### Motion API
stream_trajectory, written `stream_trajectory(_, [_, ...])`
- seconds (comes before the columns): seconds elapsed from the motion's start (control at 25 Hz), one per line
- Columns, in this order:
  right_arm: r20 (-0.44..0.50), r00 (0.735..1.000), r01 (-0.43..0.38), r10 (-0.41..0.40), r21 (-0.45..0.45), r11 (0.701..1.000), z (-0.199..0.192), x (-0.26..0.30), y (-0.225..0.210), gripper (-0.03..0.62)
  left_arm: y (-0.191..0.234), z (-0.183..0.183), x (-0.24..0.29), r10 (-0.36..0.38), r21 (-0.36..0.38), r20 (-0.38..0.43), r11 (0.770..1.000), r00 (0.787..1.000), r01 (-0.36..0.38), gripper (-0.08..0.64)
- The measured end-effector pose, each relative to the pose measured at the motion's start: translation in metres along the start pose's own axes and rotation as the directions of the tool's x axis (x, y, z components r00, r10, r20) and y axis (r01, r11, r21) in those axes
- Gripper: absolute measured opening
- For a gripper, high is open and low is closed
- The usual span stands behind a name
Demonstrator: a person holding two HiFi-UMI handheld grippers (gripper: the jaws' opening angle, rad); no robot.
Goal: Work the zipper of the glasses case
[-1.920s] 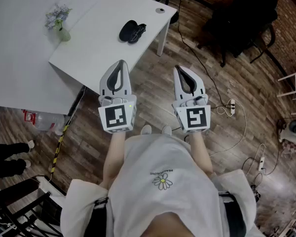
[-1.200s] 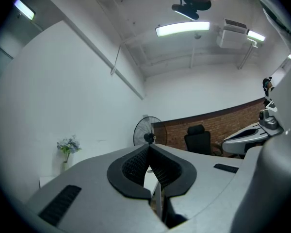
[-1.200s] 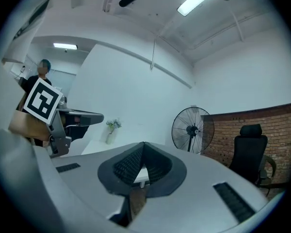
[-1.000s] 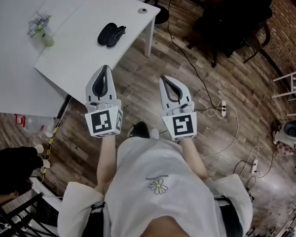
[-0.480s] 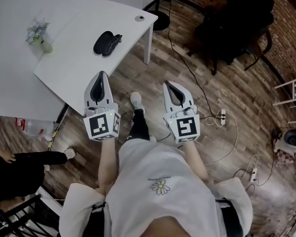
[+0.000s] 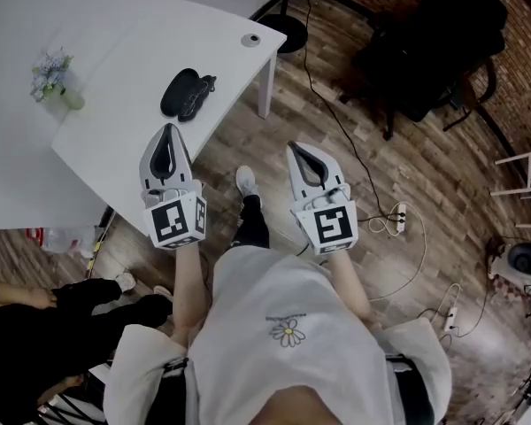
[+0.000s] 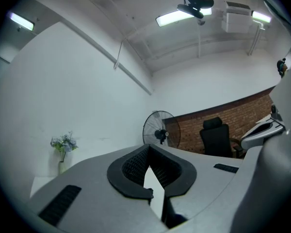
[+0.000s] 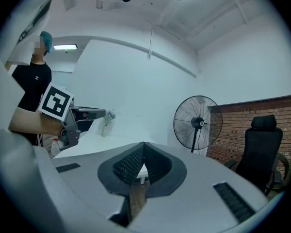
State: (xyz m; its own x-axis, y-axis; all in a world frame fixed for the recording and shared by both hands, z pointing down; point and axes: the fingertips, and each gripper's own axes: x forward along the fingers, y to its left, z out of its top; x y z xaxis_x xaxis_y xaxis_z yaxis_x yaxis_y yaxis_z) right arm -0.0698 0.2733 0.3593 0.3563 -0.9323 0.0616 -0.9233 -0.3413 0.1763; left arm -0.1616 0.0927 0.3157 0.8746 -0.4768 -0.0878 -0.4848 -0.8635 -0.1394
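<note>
A black glasses case (image 6: 185, 94) lies on the white table (image 6: 115, 131), toward its right end. My left gripper (image 6: 167, 128) hangs over the table's near edge, short of the case, jaws shut and empty. My right gripper (image 6: 295, 147) is held over the wooden floor to the right of the table, also shut with nothing in it. In the left gripper view the shut jaw tips (image 7: 149, 148) point at the far wall; in the right gripper view the tips (image 8: 143, 143) meet the same way. The case does not show in either gripper view.
A small vase of flowers (image 6: 51, 80) stands at the table's left. A standing fan (image 7: 161, 129) and a black office chair (image 6: 442, 42) are beyond the table. Cables and a power strip (image 6: 398, 212) lie on the floor at right. A second person's legs (image 6: 53, 317) are at lower left.
Both grippers have come nearer the table as the person walks forward; the left one now reaches over its edge. The jaws stayed shut.
</note>
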Motion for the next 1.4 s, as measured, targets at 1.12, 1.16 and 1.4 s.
stream_trajectory(1.12, [0.014, 0.792, -0.608, 0.61, -0.071, 0.791, 0.023, 0.423, -0.031, 0.008, 0.176, -0.055, 0.223, 0.475, 0.107, -0.1, 0.879, 0.875, -0.465, 0.015])
stream_trajectory(1.16, [0.023, 0.771, -0.632, 0.636, -0.083, 0.77, 0.026, 0.426, -0.029, 0.008, 0.177, -0.057, 0.219, 0.497, 0.1, -0.102, 0.867, 0.862, -0.488, 0.015])
stream_trajectory(1.4, [0.046, 0.689, -0.718, 0.723, -0.094, 0.69, 0.026, 0.438, -0.023, 0.008, 0.172, -0.059, 0.207, 0.607, 0.104, -0.087, 0.794, 0.79, -0.599, 0.015])
